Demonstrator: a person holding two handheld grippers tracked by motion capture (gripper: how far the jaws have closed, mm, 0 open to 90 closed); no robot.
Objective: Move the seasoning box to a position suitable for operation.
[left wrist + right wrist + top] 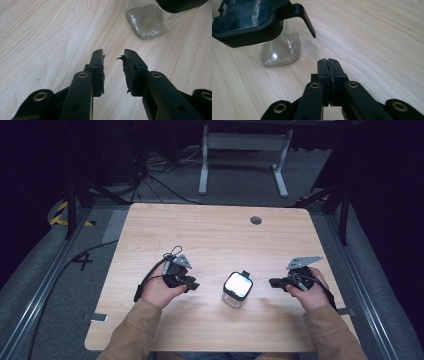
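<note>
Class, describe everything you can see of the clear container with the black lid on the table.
The clear, square-bodied container with rounded corners looks like glass or plastic and seems empty. Its black-framed lid is on, with a latch tab sticking out. It stands upright on the wooden table, between both grippers, touching neither.

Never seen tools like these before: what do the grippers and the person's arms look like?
Both grippers, left and right, are black, with two flat jaws, brass-coloured rivets and a grey three-cornered plate on top. A black cable trails from each. The sleeves are tan.
</note>
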